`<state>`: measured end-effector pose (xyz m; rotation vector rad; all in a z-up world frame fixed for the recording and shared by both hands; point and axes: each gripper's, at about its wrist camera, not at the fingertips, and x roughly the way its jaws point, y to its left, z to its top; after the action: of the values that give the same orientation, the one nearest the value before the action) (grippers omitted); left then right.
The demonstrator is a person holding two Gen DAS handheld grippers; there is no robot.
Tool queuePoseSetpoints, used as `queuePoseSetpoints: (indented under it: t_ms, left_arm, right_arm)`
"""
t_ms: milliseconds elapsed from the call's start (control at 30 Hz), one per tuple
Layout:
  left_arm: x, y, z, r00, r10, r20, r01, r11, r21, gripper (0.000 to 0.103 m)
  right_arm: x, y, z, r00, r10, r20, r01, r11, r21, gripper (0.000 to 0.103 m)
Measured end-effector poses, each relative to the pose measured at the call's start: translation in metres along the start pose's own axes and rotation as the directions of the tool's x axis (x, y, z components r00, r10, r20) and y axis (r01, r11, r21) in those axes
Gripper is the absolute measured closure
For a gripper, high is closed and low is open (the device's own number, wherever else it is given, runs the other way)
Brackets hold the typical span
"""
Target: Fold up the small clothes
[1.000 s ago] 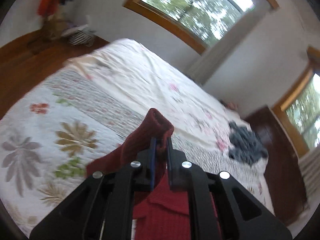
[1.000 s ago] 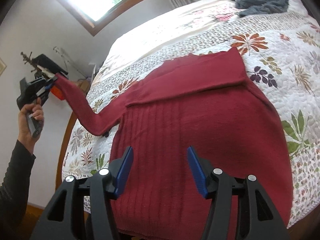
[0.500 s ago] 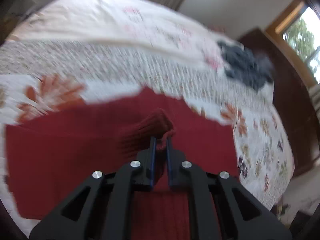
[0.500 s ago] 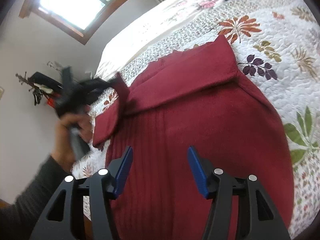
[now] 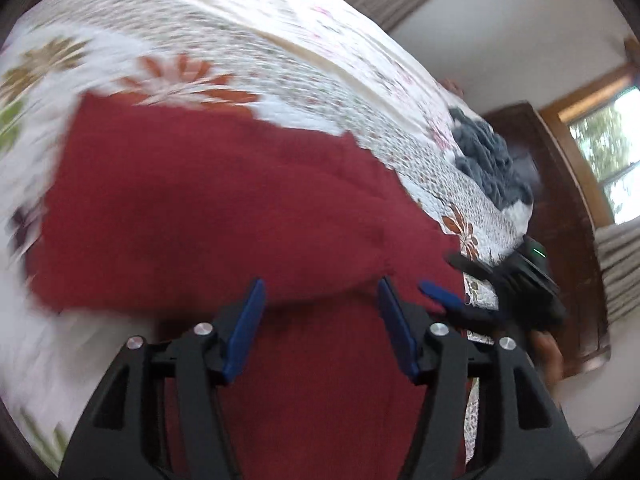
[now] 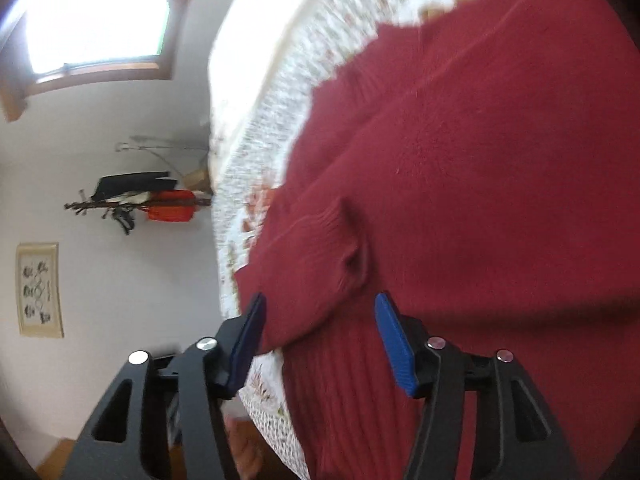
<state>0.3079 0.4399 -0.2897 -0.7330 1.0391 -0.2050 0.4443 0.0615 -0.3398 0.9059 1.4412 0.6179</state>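
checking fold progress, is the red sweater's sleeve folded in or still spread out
Folded in. The sleeve lies across the red sweater body, its ribbed cuff resting on the knit; both grippers' jaws are open, gripping nothing.

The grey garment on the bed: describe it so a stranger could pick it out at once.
Start at the bed with the floral quilt. A red sweater lies spread flat across the near part of it. Beyond that, near the quilt's far edge by the dark wooden furniture, sits the grey garment: the only crumpled heap there, and slate grey rather than red.

Dark red sweater (image 5: pixel 240 208) on white floral quilt (image 5: pixel 280 60); blue fingers (image 5: pixel 244 332).
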Motion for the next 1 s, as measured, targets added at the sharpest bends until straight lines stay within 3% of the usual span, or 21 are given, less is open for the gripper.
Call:
queuePoseSetpoints:
  t_ms: [100,200,267,300,367,467,567,733,867,1000]
  left_arm:
    - [-0.03,0.027,-0.017,1.0,-0.007,0.021,0.008,0.998,-0.064,0.039]
    - [-0.054,0.047,-0.026,0.999,-0.004,0.041,0.009,0.994,-0.104,0.039]
    - [-0.064,0.058,-0.031,0.999,-0.003,0.049,0.009,0.992,-0.129,0.039]
    - [-0.068,0.061,-0.032,0.998,-0.001,0.056,0.008,0.99,-0.138,0.039]
    - [-0.075,0.07,-0.033,0.998,0.0,0.063,0.01,0.986,-0.164,0.039]
    - [-0.082,0.075,-0.03,0.997,-0.004,0.073,0.017,0.982,-0.187,0.039]
    - [-0.094,0.075,-0.022,0.996,-0.005,0.092,0.021,0.984,-0.177,0.039]
    - [-0.1,0.067,-0.004,0.994,-0.014,0.107,0.03,0.989,-0.145,0.039]
    - [-0.092,0.058,0.012,0.993,-0.04,0.109,0.055,0.989,-0.14,0.039]
    - [-0.074,0.046,0.03,0.992,-0.073,0.099,0.086,0.988,-0.131,0.039]
  right_arm:
    - [0.033,-0.001,0.011,0.997,-0.051,-0.063,0.052,0.999,0.006,0.047]
    - [0.047,0.008,0.008,0.991,-0.117,-0.071,0.116,0.993,-0.02,0.047]
    - [0.05,0.015,0.008,0.991,-0.113,-0.066,0.112,0.994,-0.022,0.051]
    - [0.051,0.019,0.008,0.992,-0.108,-0.064,0.107,0.994,-0.027,0.057]
    - [0.053,0.026,0.011,0.991,-0.123,-0.052,0.121,0.992,-0.04,0.094]
    - [0.038,0.051,0.012,0.984,-0.177,0.01,0.177,0.978,-0.112,0.096]
    - [0.005,0.083,0.011,0.979,-0.178,0.102,0.195,0.963,-0.188,0.096]
    - [-0.079,0.121,0.009,0.944,-0.19,0.27,0.263,0.928,-0.265,0.096]
    - [-0.118,0.119,0.014,0.915,-0.224,0.335,0.317,0.914,-0.255,0.096]
    - [-0.154,0.077,0.023,0.896,-0.255,0.364,0.343,0.917,-0.203,0.096]
